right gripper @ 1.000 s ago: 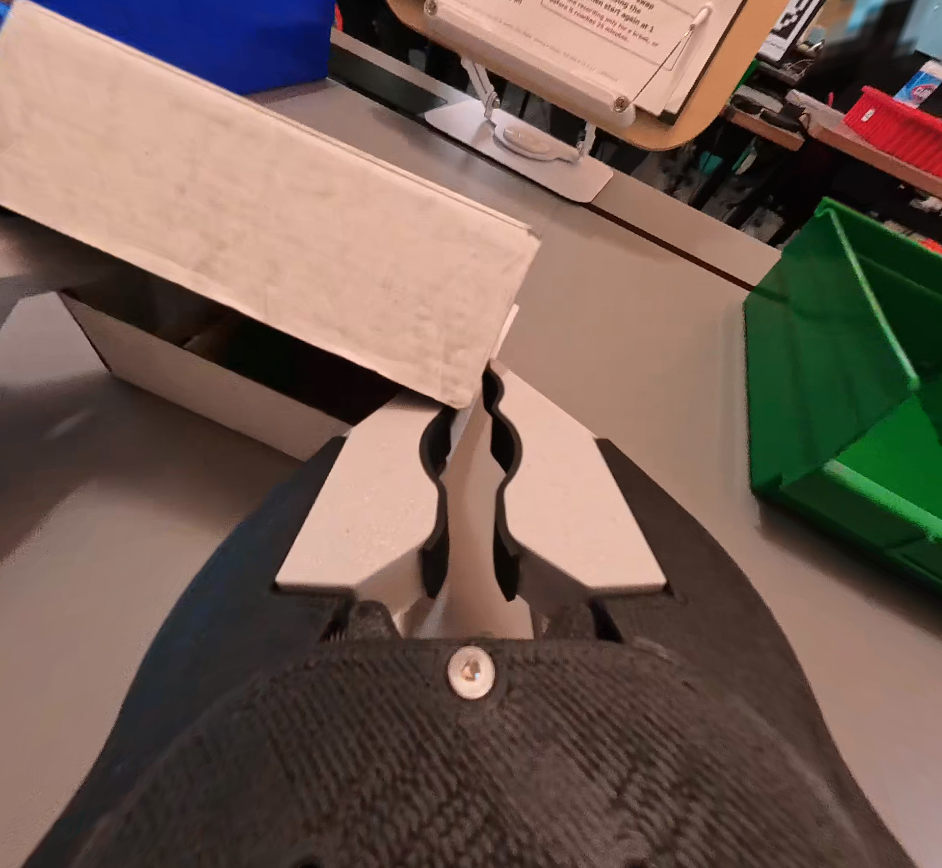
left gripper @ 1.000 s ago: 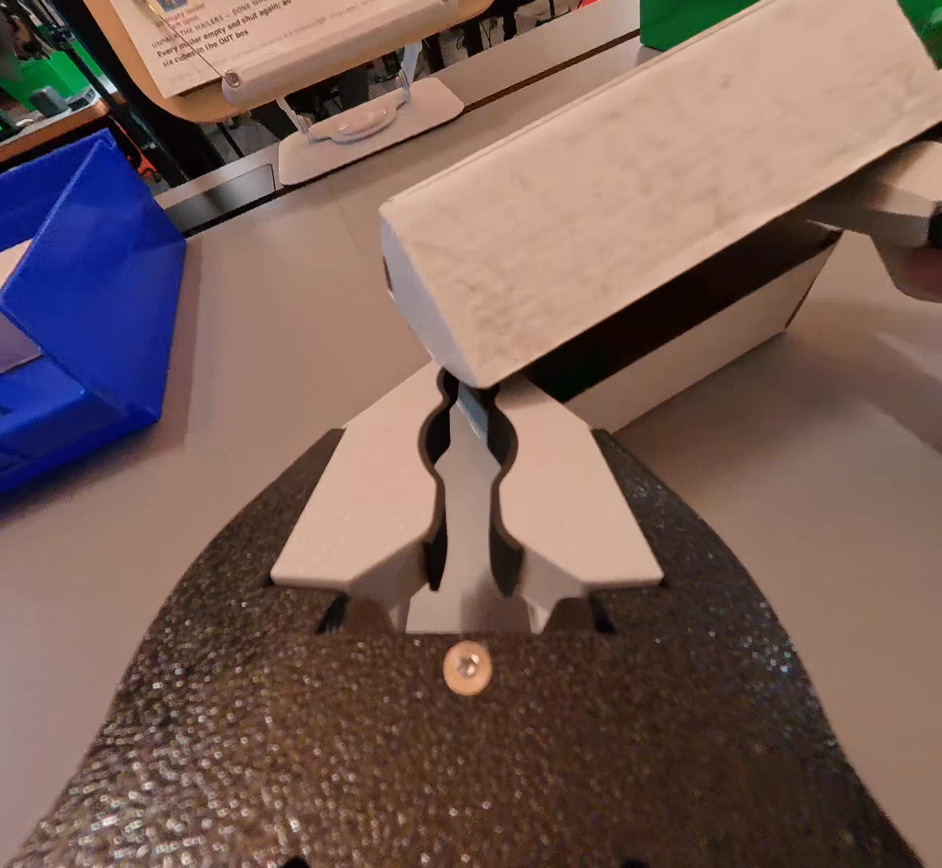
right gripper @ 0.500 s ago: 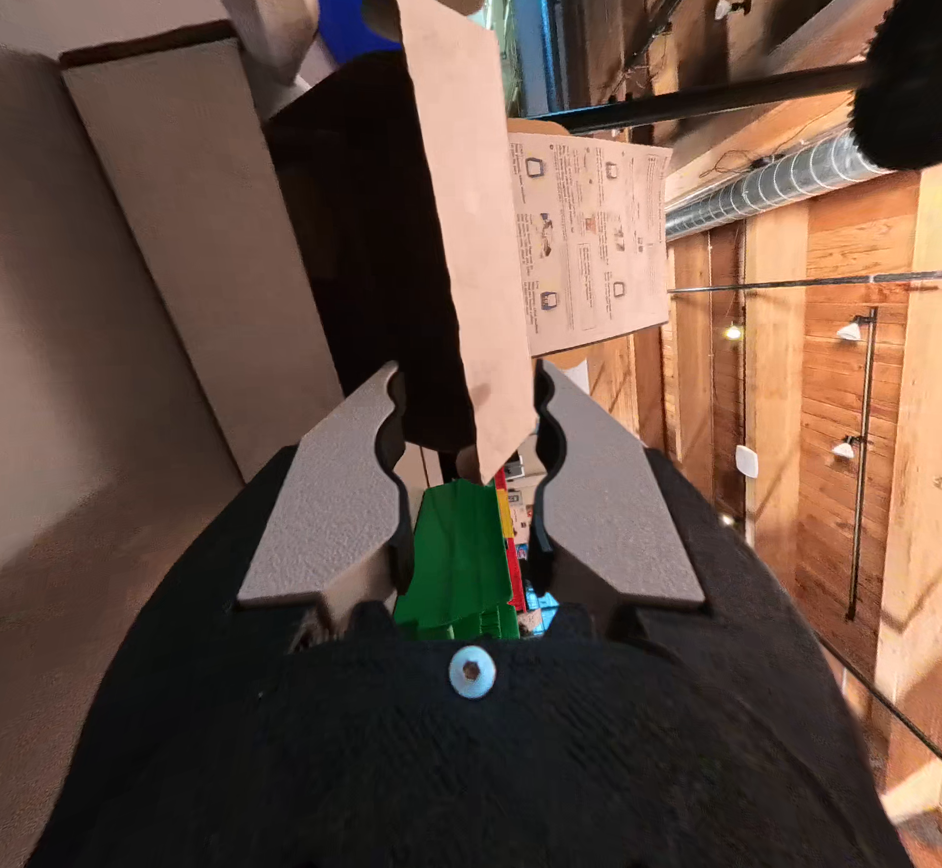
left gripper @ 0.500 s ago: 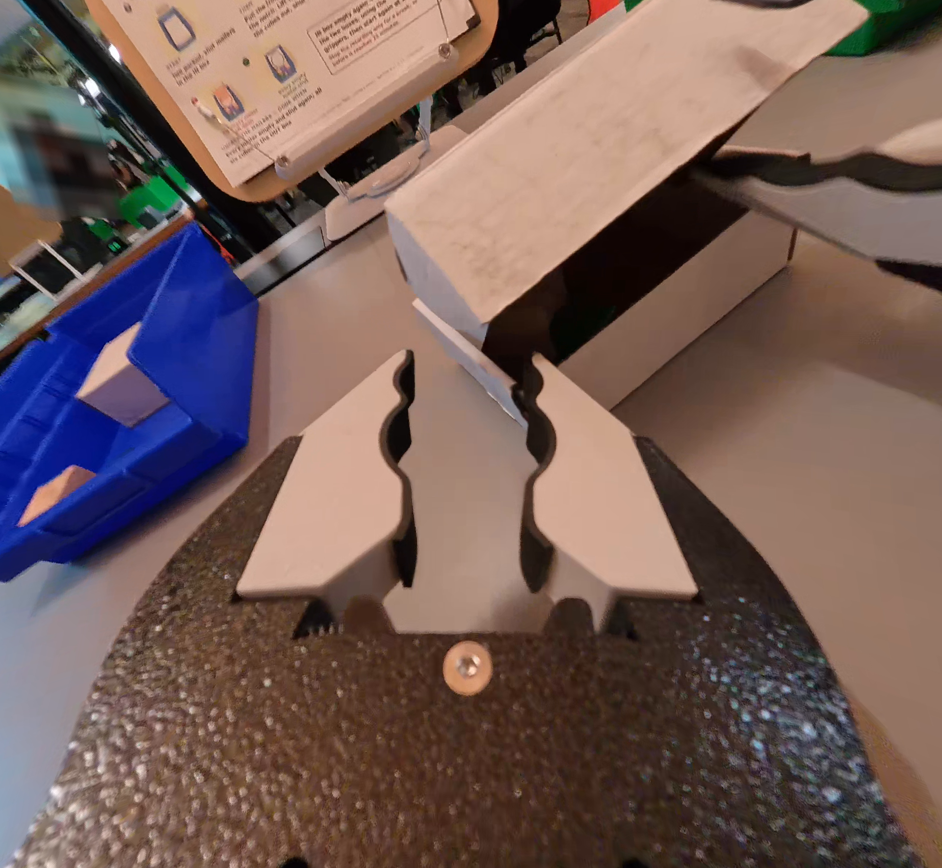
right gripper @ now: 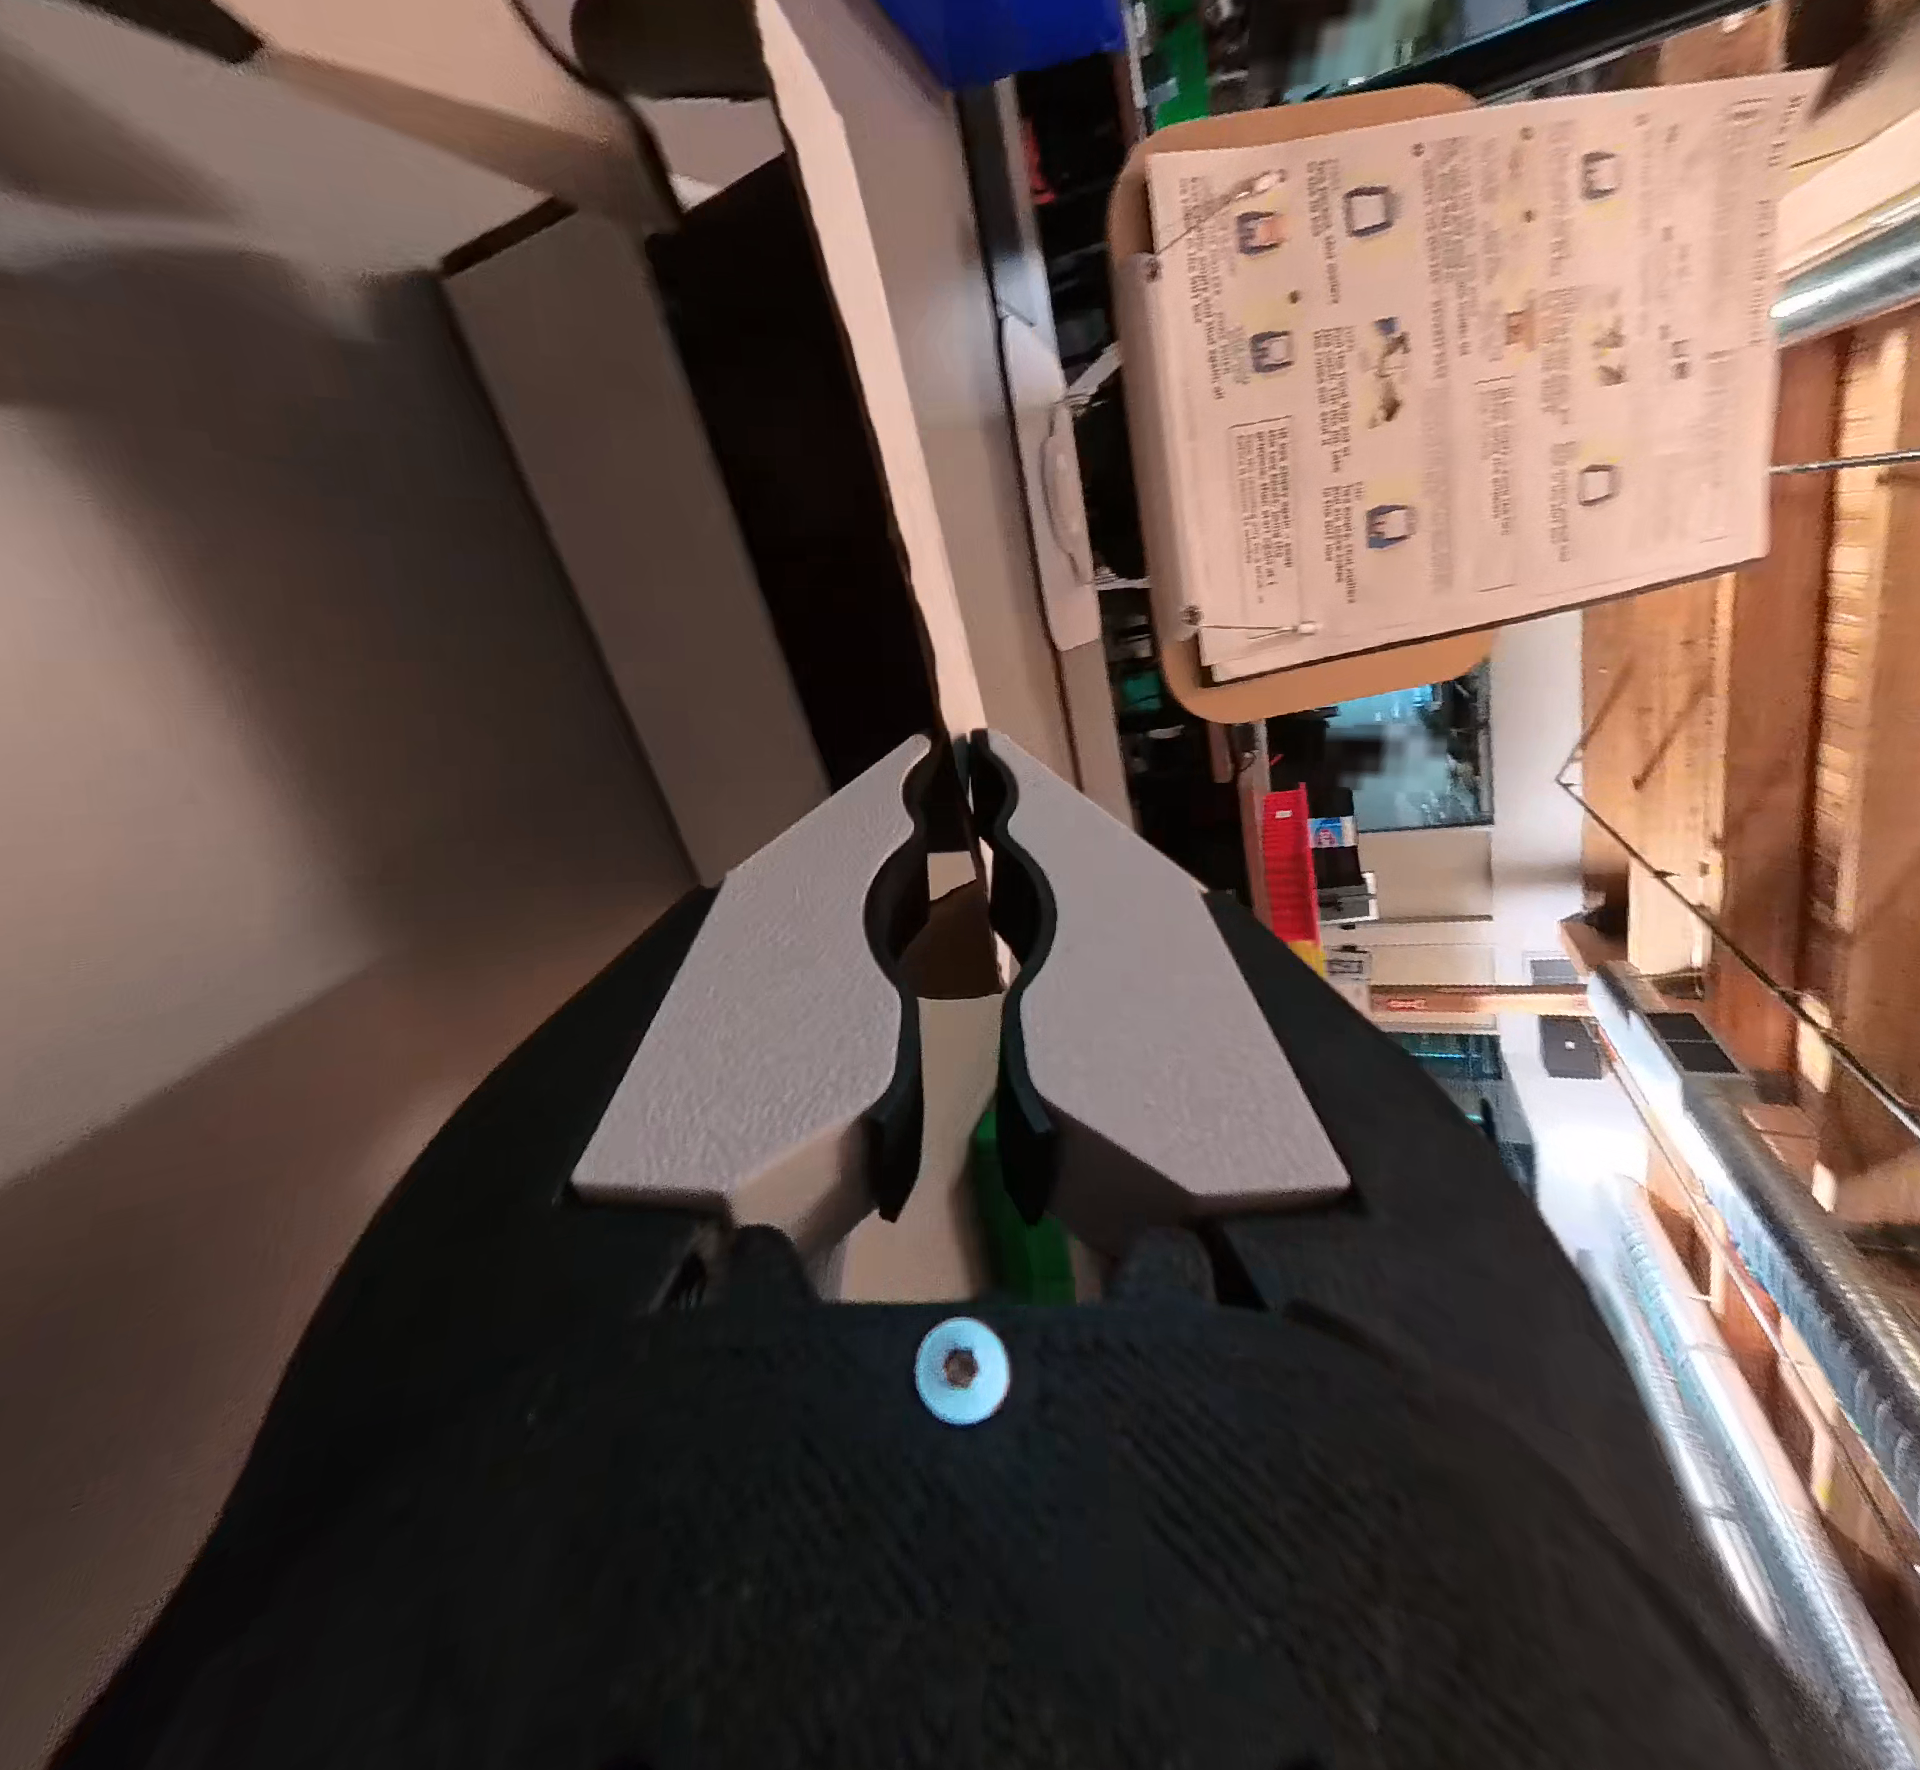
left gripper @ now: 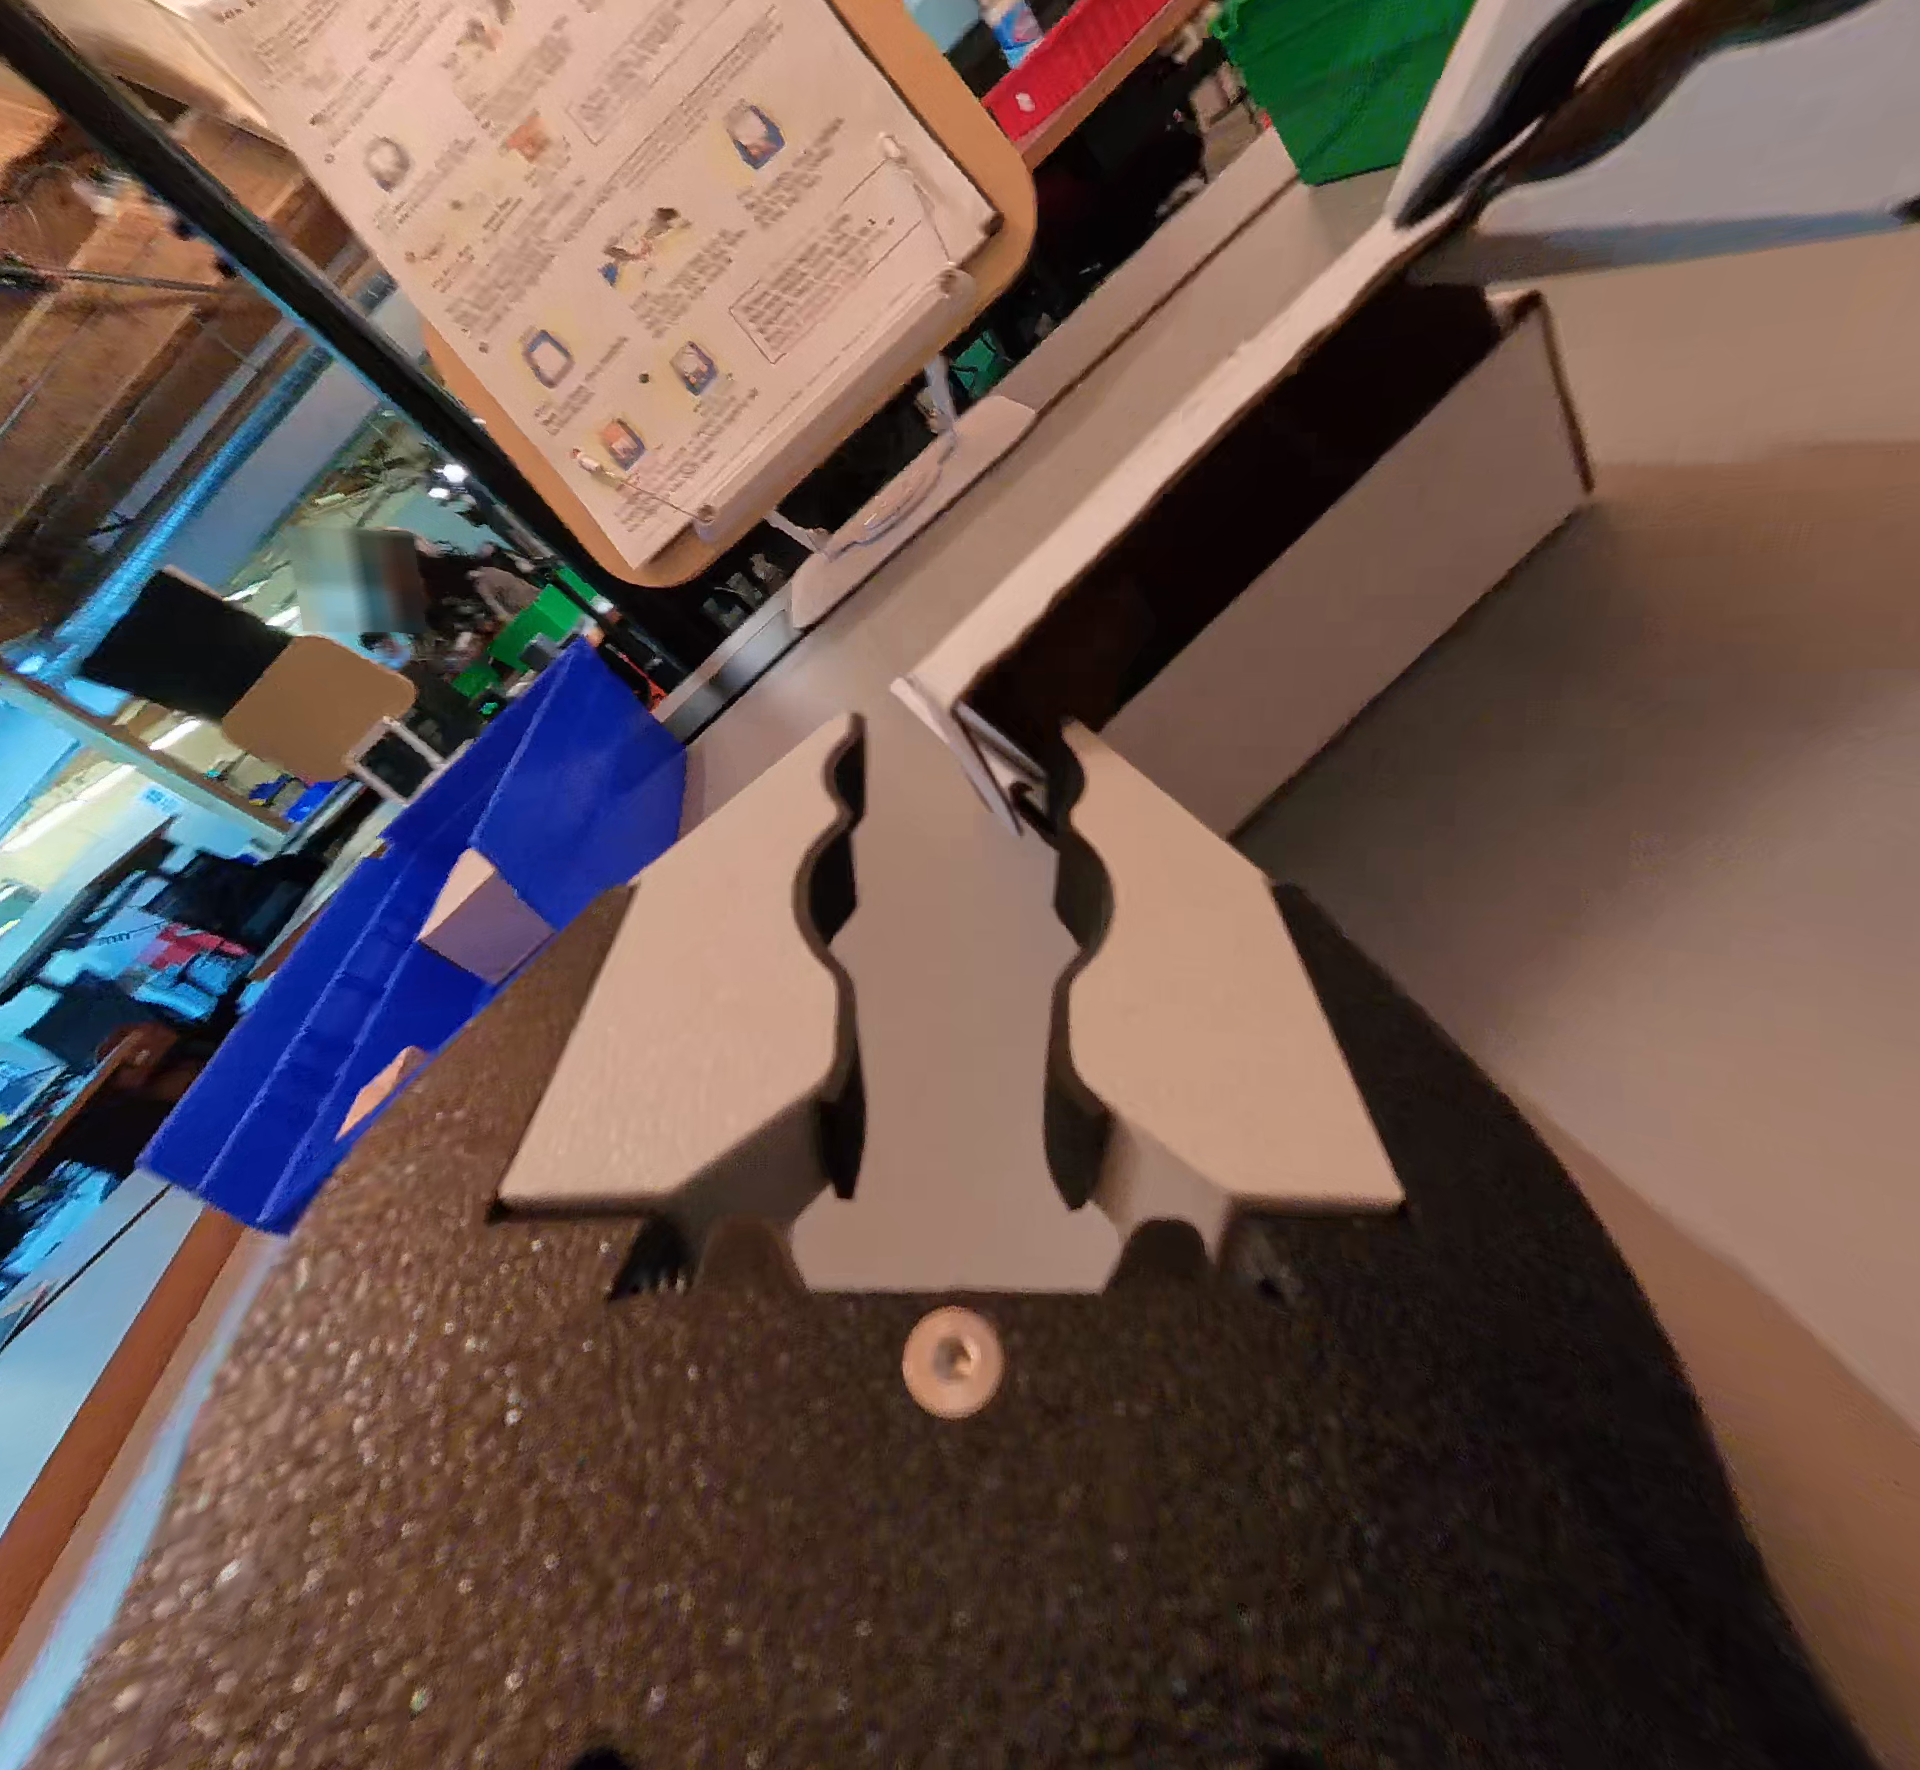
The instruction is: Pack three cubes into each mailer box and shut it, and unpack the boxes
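Grey table (left gripper: pixel 1662 785) — right hand-held gripper (right gripper: pixel 961 754) pinches box lid (right gripper: pixel 831 266).

Open white cardboard mailer box (left gripper: pixel 1351 567) on the grey tabletop (left gripper: pixel 1558 889), mid-table; blue plastic bin (left gripper: pixel 436 941) toward the left edge, green plastic bin (left gripper: pixel 1382 27) toward the right, clipboard stand (left gripper: pixel 623 193) at the back edge.

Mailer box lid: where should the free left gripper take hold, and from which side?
The lid is raised, the right gripper pinching one end. Grip its thin front edge near the other end, from the box's open front with the left gripper; flat board suits a pinch.
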